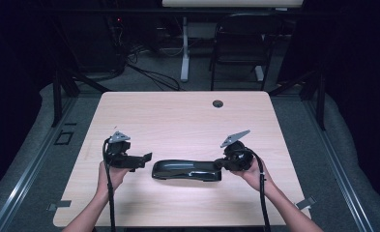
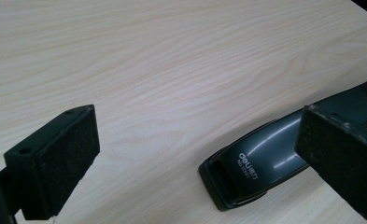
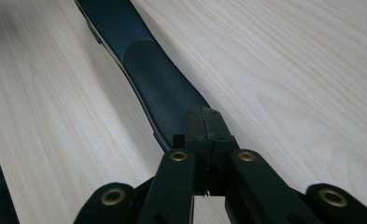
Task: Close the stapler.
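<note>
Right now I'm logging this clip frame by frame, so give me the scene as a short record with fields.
surface: light wooden table
object: black long-handled stapler, lying flat near the table's front edge, printed lettering on its left end
left gripper: jaws wide open, beside the stapler's left end, not touching it
right gripper: jaws closed together at the stapler's right handle end; whether they pinch it cannot be told
hands: one on each gripper
background: a dark chair beyond the table

The long black stapler (image 2: 265, 158) bears small white print on its glossy top near the front end: a brand reading roughly "deli", with "No.0391" beneath, not fully sharp.
</note>
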`<state>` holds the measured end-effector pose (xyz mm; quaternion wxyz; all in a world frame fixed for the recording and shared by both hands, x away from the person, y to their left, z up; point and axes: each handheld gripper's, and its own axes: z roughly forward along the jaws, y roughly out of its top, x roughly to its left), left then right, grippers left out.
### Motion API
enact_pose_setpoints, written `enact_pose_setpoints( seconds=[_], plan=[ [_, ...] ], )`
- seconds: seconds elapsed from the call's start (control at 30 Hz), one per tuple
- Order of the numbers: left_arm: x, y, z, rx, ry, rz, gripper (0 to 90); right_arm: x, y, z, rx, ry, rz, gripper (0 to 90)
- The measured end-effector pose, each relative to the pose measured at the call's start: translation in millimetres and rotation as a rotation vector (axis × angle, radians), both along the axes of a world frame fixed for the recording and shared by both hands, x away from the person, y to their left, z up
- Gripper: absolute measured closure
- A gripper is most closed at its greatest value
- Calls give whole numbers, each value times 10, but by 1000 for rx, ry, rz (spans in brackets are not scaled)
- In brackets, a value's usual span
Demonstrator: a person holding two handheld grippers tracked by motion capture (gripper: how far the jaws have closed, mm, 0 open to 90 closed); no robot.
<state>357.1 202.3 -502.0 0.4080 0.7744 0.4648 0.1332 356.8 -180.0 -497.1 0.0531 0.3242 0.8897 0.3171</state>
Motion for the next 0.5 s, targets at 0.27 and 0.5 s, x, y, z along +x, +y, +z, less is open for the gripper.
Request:
enact_pose_setpoints(
  seconds=[0.27, 0.5],
  plan=[
    [-11, -18, 2, 8, -1, -8, 3, -47, -24, 201, 52, -66, 9, 900],
    [-8, -1, 6, 1, -4, -2, 3, -74, -116, 354, 96, -152, -35, 825]
  ],
)
